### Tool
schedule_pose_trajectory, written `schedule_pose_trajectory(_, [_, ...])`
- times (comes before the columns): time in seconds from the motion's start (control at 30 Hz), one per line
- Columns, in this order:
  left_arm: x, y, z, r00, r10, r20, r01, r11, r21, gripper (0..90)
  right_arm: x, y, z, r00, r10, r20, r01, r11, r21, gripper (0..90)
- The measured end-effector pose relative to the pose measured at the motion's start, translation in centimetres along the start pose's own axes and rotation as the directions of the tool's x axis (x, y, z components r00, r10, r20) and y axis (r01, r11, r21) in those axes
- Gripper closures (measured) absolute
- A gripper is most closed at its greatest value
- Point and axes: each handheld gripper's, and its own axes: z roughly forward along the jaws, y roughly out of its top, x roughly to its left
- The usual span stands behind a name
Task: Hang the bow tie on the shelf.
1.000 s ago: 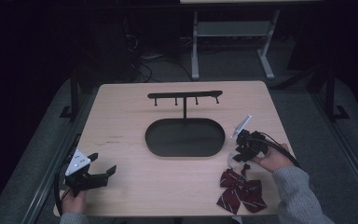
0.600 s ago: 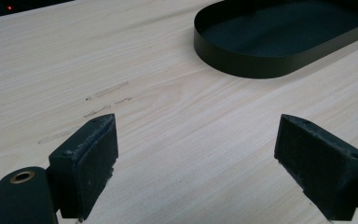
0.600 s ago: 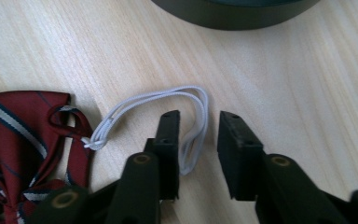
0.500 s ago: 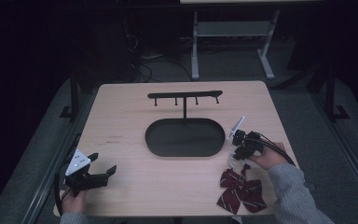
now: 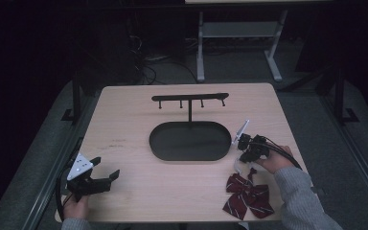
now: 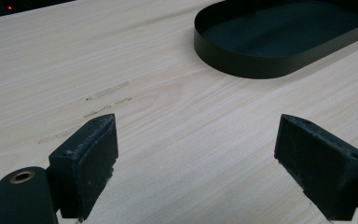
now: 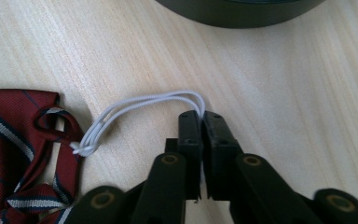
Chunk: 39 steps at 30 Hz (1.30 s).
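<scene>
Lower left of high view: my left tool (image 5: 106, 178) idles over bare light-wood tabletop (image 5: 124, 124), jaws spread wide, nothing between them. Centre: black oval metal tray (image 5: 190, 140), black hanger stand with four pegs (image 5: 190, 99) rising from its far rim. Lower right: my right tool (image 7: 200, 122) has its jaws clamped together on the white elastic loop (image 7: 135, 105). The loop runs left in the right gripper view to the dark-red striped fabric bow tie (image 5: 247, 196), which lies flat near the tabletop's bottom-right edge, just below the tool. Tray and pegs sit up-left of it; right hand is far nearer.
</scene>
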Motion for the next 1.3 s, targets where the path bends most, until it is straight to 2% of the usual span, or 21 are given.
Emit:
schedule_pose_trajectory(0.17, [0.0,0.0,0.0,1.0,0.0,0.0,0.0,1.0,0.0,13.1,0.2,0.0,-0.1,1.0,0.001,-0.01,-0.001,1.0,0.008,87.7])
schedule_pose_trajectory(0.3, [0.0,0.0,0.0,1.0,0.001,-0.001,-0.001,1.0,0.003,13.1,0.5,0.2,-0.5,0.9997,-0.017,-0.018,0.017,1.0,0.011,87.9])
schedule_pose_trajectory(0.73, [-0.1,0.0,-0.1,1.0,0.0,-0.004,0.0,1.0,0.0,13.1,2.0,1.7,-4.2,0.9964,-0.083,-0.021,0.081,0.995,-0.05,88.2])
schedule_pose_trajectory(1.13, [-0.1,0.0,0.0,1.0,0.002,-0.003,-0.002,1.0,0.0,13.1,2.4,1.7,-6.3,0.9947,-0.1,-0.025,0.097,0.991,-0.095,88.3])
schedule_pose_trajectory(1.3, [-0.1,0.0,0.0,1.0,-0.001,-0.003,0.001,1.0,0.003,13.1,2.9,2.0,-7.3,0.9928,-0.119,-0.012,0.118,0.988,-0.098,88.3])
